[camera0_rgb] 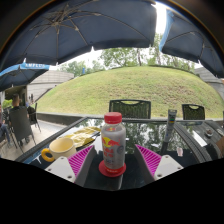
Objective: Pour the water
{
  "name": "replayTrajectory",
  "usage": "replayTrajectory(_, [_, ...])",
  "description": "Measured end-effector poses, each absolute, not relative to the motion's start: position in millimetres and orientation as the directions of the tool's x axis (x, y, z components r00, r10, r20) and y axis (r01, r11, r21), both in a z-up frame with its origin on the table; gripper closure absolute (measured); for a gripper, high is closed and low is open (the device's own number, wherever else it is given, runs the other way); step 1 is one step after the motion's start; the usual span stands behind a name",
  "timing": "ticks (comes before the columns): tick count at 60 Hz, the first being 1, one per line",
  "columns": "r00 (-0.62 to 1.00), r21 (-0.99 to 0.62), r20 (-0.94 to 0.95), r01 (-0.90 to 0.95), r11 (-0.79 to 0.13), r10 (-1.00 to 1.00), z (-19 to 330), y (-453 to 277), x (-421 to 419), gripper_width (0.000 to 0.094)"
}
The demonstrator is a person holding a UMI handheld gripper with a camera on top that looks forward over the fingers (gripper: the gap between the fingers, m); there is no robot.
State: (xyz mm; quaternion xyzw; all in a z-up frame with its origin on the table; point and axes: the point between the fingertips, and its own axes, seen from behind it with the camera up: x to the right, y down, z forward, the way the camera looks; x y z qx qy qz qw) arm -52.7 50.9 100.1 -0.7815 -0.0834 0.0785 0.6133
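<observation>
A clear plastic bottle (113,142) with a red cap and a red-and-yellow label stands upright on a round red coaster (112,171) on a dark glass table (150,135). My gripper (113,160) is open, and the bottle stands between its fingers with a gap at either side. The magenta pads (82,158) flank the bottle's lower half. A yellow cup (60,146) sits on the table to the left of the fingers.
A tall dark slim object (170,128) stands on the table to the right, beyond the fingers. Dark chairs (130,108) line the far side. Another chair (20,125) is at the left. Parasols (90,25) hang overhead, with a grassy slope behind.
</observation>
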Motion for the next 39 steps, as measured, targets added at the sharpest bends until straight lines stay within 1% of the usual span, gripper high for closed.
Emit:
replayTrajectory(7, [0.980, -0.972, 0.043, 0.086, -0.220, 0.193, 105, 3, -40, 0.0096])
replayTrajectory(12, [0.980, -0.976, 0.027, 0.068, -0.205, 0.197, 108, -30, -39, 0.0098])
replayTrajectory(20, [0.976, -0.975, 0.025, 0.071, -0.211, 0.215, 103, -70, -41, 0.0096])
replayTrajectory(29, [0.975, -0.977, 0.085, 0.123, -0.176, 0.206, 97, -88, -30, 0.0094])
replayTrajectory(35, [0.978, -0.979, 0.087, 0.119, -0.166, 0.187, 92, -89, -17, 0.0095])
replayTrajectory(39, [0.981, -0.983, 0.036, 0.070, -0.172, 0.193, 89, -88, -12, 0.0102])
